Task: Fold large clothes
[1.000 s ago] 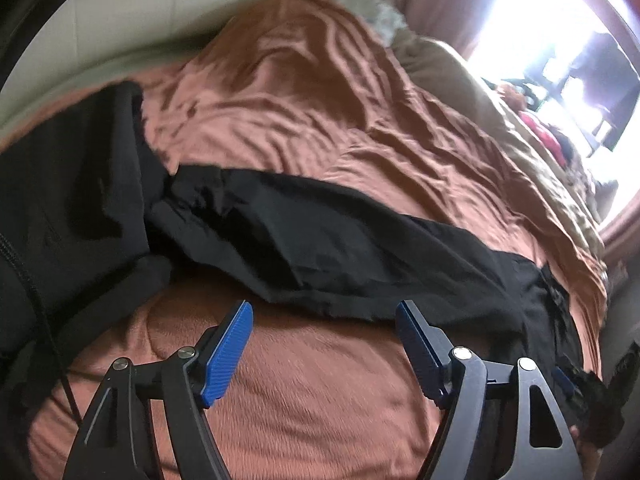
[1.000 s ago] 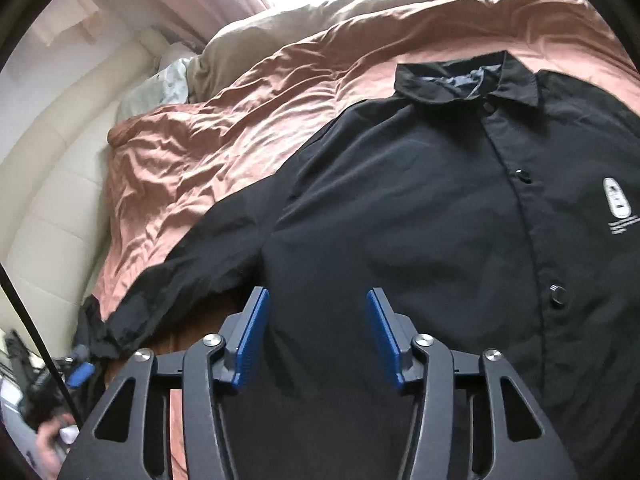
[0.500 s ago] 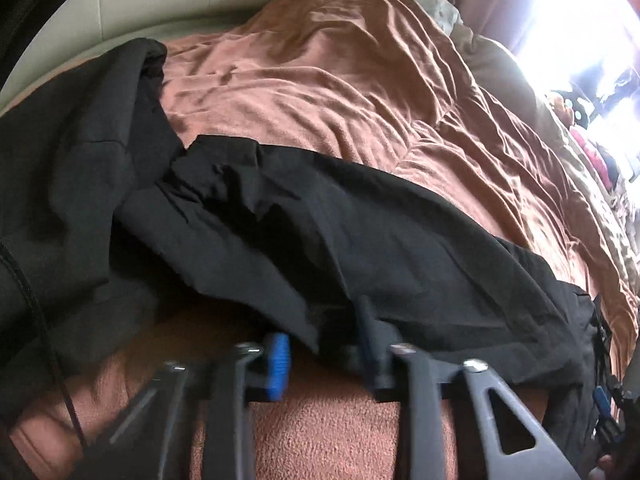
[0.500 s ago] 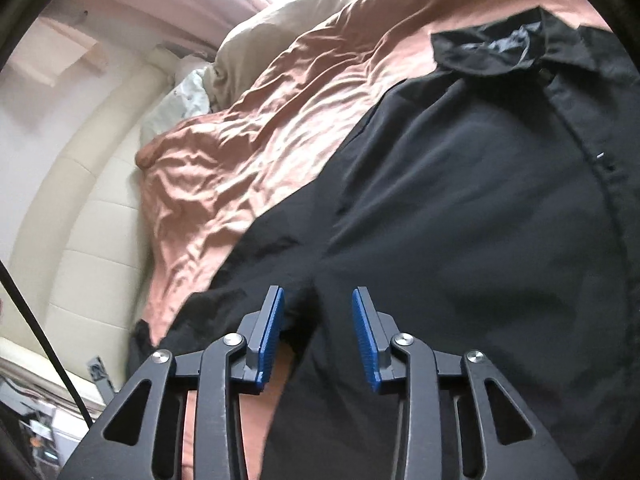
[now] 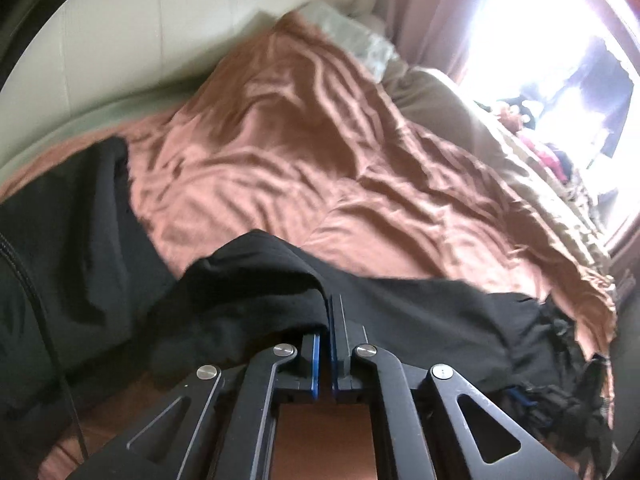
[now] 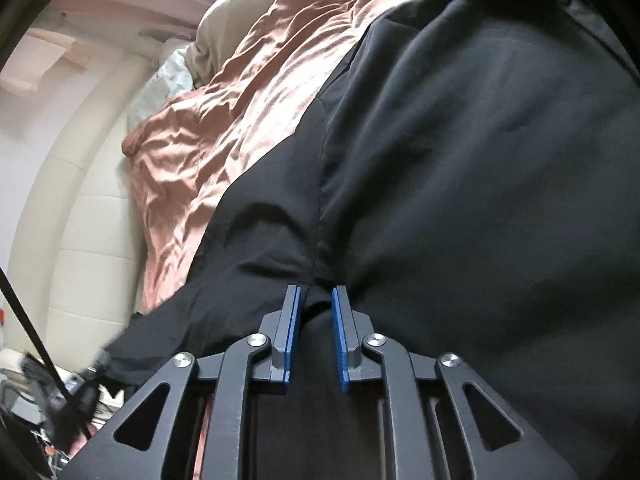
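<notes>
Sleeve (image 5: 260,280) pinched in left gripper (image 5: 325,320), hiding pads; right gripper (image 6: 314,300) jaws closing round shirt (image 6: 480,160) fold.

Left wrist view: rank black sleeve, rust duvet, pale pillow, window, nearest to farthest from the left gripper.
1. black sleeve, pinched in the left gripper.
2. rust duvet, mid-frame beyond it.
3. pale pillow, top centre at the headboard.
4. window, top right, behind the bed.

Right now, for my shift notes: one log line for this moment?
left gripper: shut on sleeve | right gripper: closing, shirt fabric between jaws | bed
</notes>
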Available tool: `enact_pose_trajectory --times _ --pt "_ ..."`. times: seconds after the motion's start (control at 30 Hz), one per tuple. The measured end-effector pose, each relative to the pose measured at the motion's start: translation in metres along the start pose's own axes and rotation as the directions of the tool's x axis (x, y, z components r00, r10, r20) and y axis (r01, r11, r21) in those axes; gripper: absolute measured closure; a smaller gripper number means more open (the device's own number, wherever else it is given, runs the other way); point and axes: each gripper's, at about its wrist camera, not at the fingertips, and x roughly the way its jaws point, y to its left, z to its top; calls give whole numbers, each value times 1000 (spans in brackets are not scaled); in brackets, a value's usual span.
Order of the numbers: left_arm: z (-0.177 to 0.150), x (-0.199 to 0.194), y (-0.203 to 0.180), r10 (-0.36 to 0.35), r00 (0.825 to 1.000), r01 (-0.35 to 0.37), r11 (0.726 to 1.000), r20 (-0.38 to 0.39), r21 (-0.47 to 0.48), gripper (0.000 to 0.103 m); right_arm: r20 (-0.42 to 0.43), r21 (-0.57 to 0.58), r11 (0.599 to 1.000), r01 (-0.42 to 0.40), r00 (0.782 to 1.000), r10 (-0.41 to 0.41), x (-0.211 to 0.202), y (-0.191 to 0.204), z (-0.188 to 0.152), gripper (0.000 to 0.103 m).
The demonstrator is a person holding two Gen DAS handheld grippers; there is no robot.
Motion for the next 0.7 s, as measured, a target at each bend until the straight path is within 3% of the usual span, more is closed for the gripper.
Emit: enact_pose_trajectory --times 0.07,0.17,0.3,0.37,0.4,0.47,0.6,0.7 --pt "7 -11 -12 -20 999 19 1000 27 19 101 10 1 1000 17 1000 -17 -10 6 0 88" --pt "19 -31 -37 -80 995 76 996 64 55 101 12 43 998 -49 999 49 -32 11 -2 88" --pt "36 -55 -78 -158 982 148 984 100 102 101 83 39 990 -136 988 132 -77 17 -15 87" --pt "42 -64 -94 -193 975 181 977 106 114 101 105 41 989 -144 985 139 -97 12 -21 77" --pt "47 -69 -108 -217 970 203 971 111 128 101 126 30 990 -136 983 131 -110 11 -24 70" --pt "49 -78 -126 -248 962 230 962 115 148 101 171 -14 995 -100 980 101 -138 10 -30 39" --pt "49 -97 -173 -326 938 297 930 114 215 101 257 -49 999 21 966 -8 -186 4 -53 34" --pt "45 -105 -204 -368 924 332 907 104 258 101 263 -30 996 84 962 -73 -212 -8 -71 34"
